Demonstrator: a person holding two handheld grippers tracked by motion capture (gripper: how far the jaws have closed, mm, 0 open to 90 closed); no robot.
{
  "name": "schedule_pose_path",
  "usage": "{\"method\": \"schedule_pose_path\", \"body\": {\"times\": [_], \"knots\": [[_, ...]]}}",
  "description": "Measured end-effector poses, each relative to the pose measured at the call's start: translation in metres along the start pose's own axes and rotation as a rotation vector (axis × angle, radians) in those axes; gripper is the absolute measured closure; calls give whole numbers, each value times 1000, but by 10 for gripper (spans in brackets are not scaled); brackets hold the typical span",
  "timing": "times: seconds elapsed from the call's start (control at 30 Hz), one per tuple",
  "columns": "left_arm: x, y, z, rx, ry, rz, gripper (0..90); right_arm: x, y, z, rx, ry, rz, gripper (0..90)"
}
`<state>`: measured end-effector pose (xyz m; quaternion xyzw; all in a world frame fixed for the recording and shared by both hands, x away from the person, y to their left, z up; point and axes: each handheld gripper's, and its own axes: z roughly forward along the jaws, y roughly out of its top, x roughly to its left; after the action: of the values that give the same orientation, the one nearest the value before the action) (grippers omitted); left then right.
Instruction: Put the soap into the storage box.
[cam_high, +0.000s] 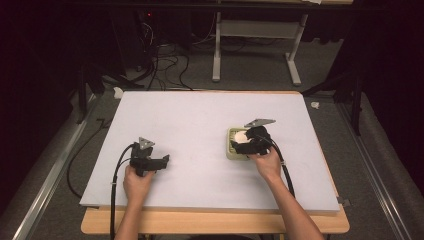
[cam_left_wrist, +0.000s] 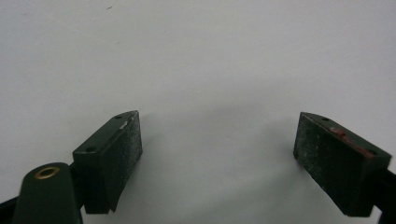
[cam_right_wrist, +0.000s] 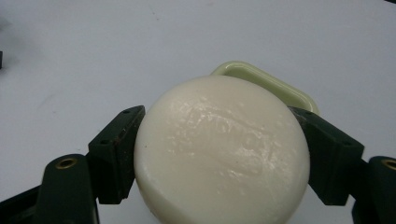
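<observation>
Right gripper (cam_right_wrist: 219, 154) clamps the white soap bar (cam_right_wrist: 222, 149) just above the pale green dish (cam_high: 235, 150), seating or lifting unclear; left gripper (cam_left_wrist: 219, 154), jaws apart, idles well left of the dish.

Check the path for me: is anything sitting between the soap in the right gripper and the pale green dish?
Nothing visible is. The right gripper has its jaws closed on the white soap, held right over the green dish, whose rim shows just behind the soap. The left gripper is open, well off to the side on the bare table.
</observation>
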<state>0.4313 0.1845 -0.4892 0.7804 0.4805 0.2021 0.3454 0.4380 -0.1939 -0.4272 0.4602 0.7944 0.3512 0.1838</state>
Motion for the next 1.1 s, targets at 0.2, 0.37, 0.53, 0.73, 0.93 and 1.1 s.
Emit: {"method": "schedule_pose_path", "body": {"times": [0.2,0.37,0.53,0.73,0.93,1.1], "knots": [[0,0,0,0,-1,0,158,4,3,14,28,-2,-11,244],[0,0,0,0,-1,0,158,6,5,22,49,-13,-21,244],[0,0,0,1,-2,0,158,5,3,28,60,-20,-20,244],[0,0,0,1,-3,-1,158,2,2,29,68,-22,-15,243],[0,0,0,1,-3,-1,157,0,1,29,74,-17,-8,243],[1,0,0,1,-4,-1,157,-1,-2,32,83,-20,-6,241]]}}
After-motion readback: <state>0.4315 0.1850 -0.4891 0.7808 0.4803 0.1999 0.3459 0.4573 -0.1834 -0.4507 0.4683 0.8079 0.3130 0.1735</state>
